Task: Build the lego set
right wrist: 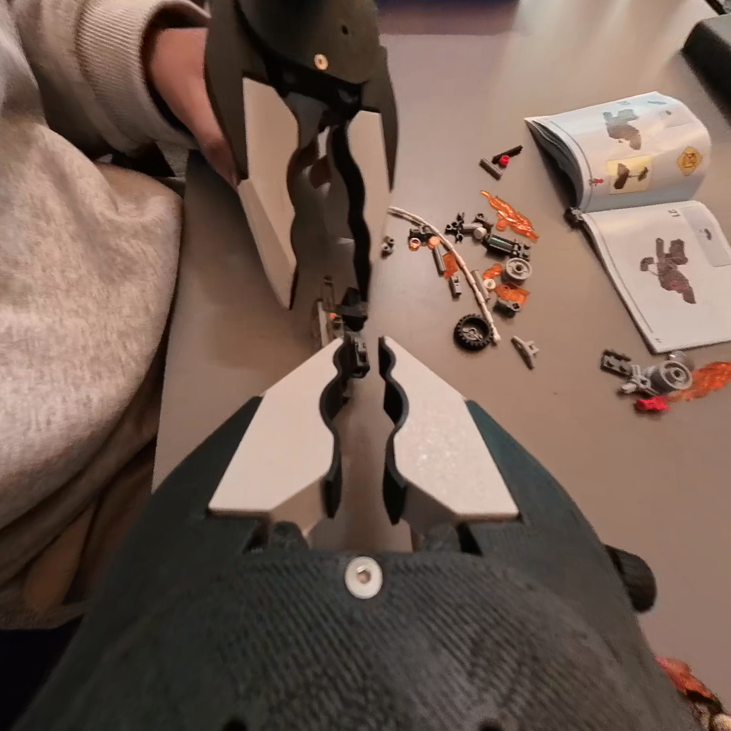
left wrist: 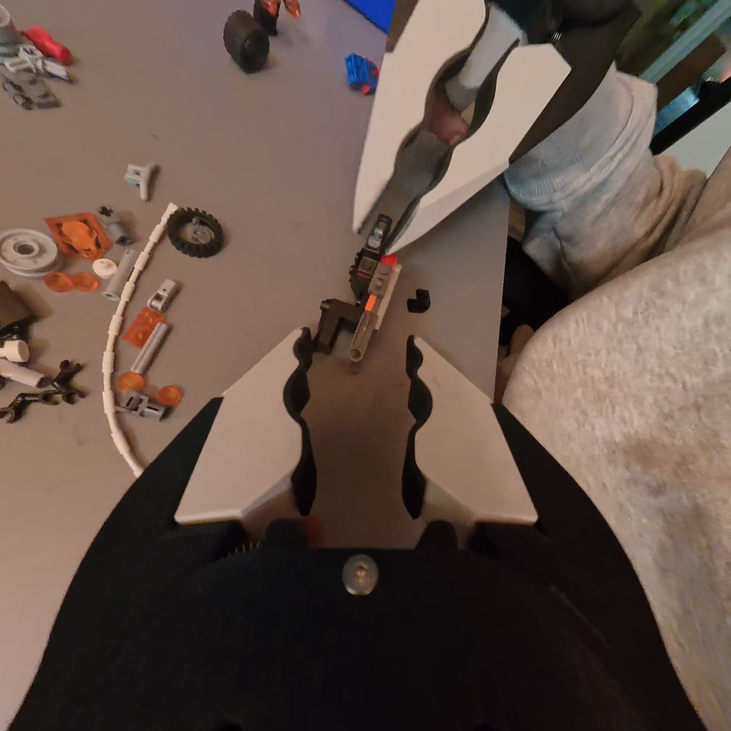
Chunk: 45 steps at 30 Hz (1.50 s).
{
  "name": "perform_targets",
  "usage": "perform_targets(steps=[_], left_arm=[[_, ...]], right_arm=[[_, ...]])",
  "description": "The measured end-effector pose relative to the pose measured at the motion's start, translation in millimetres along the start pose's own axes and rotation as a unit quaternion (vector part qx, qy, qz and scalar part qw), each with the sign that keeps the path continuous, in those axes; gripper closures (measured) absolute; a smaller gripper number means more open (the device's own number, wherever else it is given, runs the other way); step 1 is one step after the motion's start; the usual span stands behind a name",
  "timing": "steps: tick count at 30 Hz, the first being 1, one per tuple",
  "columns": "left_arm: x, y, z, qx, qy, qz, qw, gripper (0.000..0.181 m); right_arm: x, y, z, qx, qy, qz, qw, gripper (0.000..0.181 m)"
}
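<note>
A small lego assembly (left wrist: 370, 294) of black, grey and orange parts lies on the grey table (left wrist: 245, 150) near its edge. My right gripper (right wrist: 360, 345) is closed around the assembly's far end (right wrist: 354, 356); in the left wrist view it comes down from the top (left wrist: 379, 237). My left gripper (left wrist: 358, 339) is open, and its left fingertip (left wrist: 303, 336) is at the assembly's black arm (left wrist: 332, 320). In the right wrist view the left gripper (right wrist: 324, 294) hangs open over the assembly. A small black piece (left wrist: 418, 300) lies just beside it.
Loose parts lie to the left: a small black wheel (left wrist: 195, 232), a white flexible hose (left wrist: 118, 336), orange transparent pieces (left wrist: 79, 235), a grey pulley (left wrist: 25, 251), a big tyre (left wrist: 246, 39). An open instruction booklet (right wrist: 633, 197) lies beyond them. The table edge (left wrist: 500, 316) and a person's lap are close.
</note>
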<state>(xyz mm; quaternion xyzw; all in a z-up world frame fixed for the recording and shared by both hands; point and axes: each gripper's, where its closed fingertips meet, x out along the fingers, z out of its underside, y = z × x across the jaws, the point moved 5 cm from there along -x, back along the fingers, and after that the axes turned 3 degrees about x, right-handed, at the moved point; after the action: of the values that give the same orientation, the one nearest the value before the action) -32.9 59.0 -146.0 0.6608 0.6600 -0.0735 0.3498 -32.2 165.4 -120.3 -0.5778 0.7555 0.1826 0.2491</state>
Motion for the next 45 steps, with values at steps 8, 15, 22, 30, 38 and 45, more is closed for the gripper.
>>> perform_targets(steps=[8, 15, 22, 30, 38, 45], left_arm=[[9.7, 24.0, 3.9, -0.037, 0.008, 0.037, 0.999, 0.139], [5.5, 14.3, -5.8, -0.087, 0.057, 0.054, 0.993, 0.139], [12.5, 9.1, -5.4, -0.134, 0.049, 0.058, 0.988, 0.139], [18.9, 10.2, -10.5, -0.168, 0.052, 0.113, 0.978, 0.142], [13.8, 2.7, -15.6, -0.156, 0.077, 0.081, 0.981, 0.147], [-5.9, -8.5, -17.4, -0.133, 0.104, 0.037, 0.985, 0.165]], right_arm=[[-35.1, 3.3, 12.5, 0.080, 0.039, 0.114, 0.989, 0.158], [-33.3, -36.7, 24.6, 0.135, 0.021, 0.106, 0.985, 0.156], [-10.8, -37.8, 18.7, 0.097, -0.027, 0.150, 0.984, 0.158], [12.6, -30.3, 23.9, 0.103, -0.062, 0.133, 0.984, 0.156], [26.5, -30.6, 15.3, 0.092, -0.051, 0.119, 0.987, 0.159], [38.3, -26.5, 3.2, 0.068, -0.048, 0.120, 0.989, 0.157]])
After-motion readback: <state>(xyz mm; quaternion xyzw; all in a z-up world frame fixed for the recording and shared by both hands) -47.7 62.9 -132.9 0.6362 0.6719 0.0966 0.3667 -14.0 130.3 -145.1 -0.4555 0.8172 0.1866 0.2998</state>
